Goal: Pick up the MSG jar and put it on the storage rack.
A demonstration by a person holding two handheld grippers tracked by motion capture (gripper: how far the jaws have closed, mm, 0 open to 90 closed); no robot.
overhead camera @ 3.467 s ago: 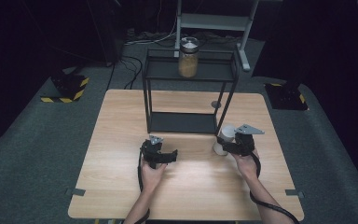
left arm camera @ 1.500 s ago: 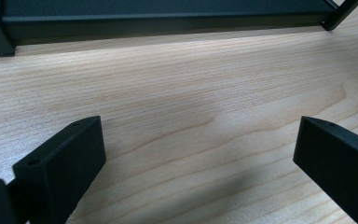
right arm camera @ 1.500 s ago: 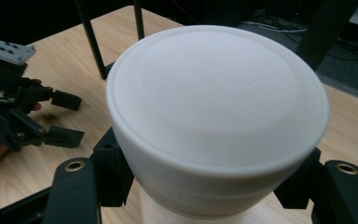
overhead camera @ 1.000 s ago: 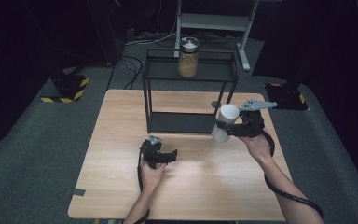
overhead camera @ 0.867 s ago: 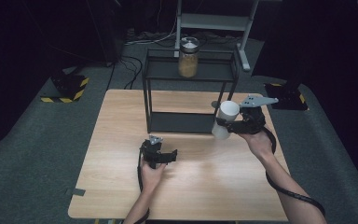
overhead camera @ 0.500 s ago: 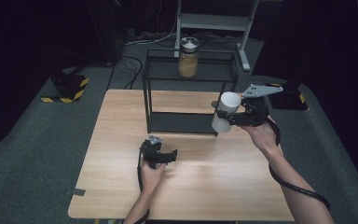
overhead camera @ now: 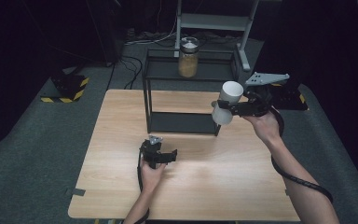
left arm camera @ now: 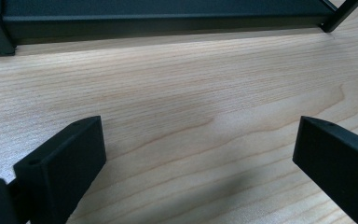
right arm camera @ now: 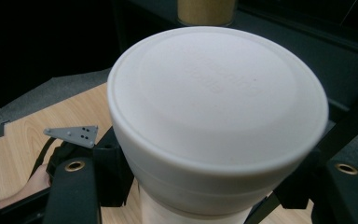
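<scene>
The white lidded container hangs in the air above the desk's right side, just in front of the black metal rack's right front post, tilted with its lid toward the camera. The right gripper clamps it at its narrower body below the lid. On the rack's top shelf stands a glass jar of tan contents. The left gripper rests low on the desk, jaws spread wide and empty.
</scene>
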